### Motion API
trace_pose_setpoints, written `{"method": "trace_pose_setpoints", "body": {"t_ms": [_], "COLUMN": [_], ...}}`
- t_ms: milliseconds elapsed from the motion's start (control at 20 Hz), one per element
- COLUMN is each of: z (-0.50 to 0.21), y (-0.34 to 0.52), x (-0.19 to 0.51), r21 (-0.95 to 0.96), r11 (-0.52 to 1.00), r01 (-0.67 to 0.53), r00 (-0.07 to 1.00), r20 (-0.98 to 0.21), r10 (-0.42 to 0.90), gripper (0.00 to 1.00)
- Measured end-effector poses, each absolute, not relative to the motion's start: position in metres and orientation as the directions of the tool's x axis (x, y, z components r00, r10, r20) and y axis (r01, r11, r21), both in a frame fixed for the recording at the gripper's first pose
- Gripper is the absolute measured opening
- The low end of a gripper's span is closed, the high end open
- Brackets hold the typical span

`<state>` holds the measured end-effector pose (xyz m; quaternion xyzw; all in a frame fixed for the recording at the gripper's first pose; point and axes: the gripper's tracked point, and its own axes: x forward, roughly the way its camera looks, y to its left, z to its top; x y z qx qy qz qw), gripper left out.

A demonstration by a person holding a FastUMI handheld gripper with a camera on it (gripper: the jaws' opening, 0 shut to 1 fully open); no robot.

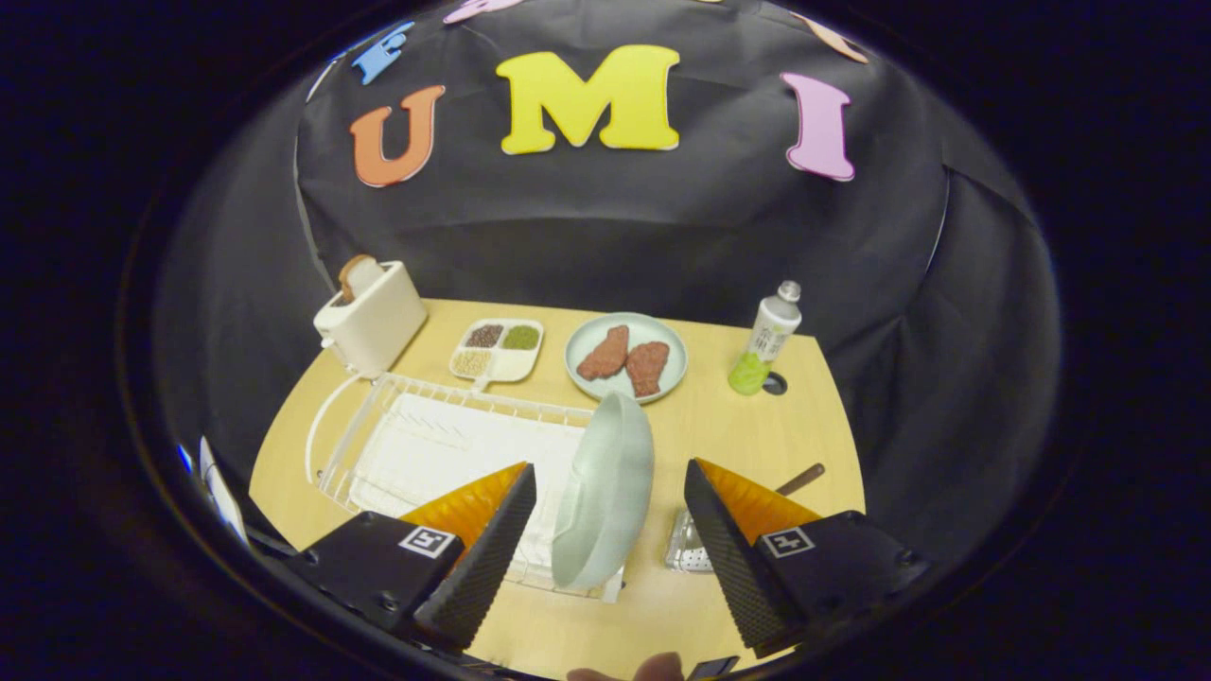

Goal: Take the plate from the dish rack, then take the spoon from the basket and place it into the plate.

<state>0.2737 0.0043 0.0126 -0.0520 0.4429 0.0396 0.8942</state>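
Observation:
A pale green plate (pixel 605 492) stands on edge at the right end of the white wire dish rack (pixel 426 445). My gripper (pixel 605 549) is open, its two fingers spread wide on either side of the plate's lower part, touching nothing. To the right of the rack, behind the right finger, lies a small clear basket (pixel 688 553) with a brown-handled spoon (pixel 799 480) sticking out toward the right.
At the back of the wooden table (pixel 757 426) stand a cream toaster (pixel 371 319) with bread in it, a divided tray of grains (pixel 497 350), a second plate with two pieces of meat (pixel 625 357) and a green-bottomed bottle (pixel 764 340). A fingertip (pixel 629 670) shows at the front.

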Motion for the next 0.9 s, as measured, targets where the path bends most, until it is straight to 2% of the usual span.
{"method": "trace_pose_setpoints", "body": {"t_ms": [300, 400, 600, 750, 900], "z": [-0.034, -0.039, -0.040, -0.032, -0.022], "y": [-0.002, 0.002, 0.001, -0.012, -0.012], "x": [0.299, 0.302, 0.302, 0.305, 0.300], "r21": [-0.068, -0.058, -0.082, -0.152, -0.183], "r11": [0.997, 0.998, 0.996, 0.984, 0.976], "r01": [-0.042, -0.019, 0.030, 0.095, 0.120], "r00": [0.485, 0.461, 0.448, 0.462, 0.465], "r20": [-0.873, -0.886, -0.890, -0.869, -0.858], "r10": [-0.039, -0.043, -0.087, -0.179, -0.218], "gripper": [1.00, 0.92, 0.61, 0.36, 0.32]}}
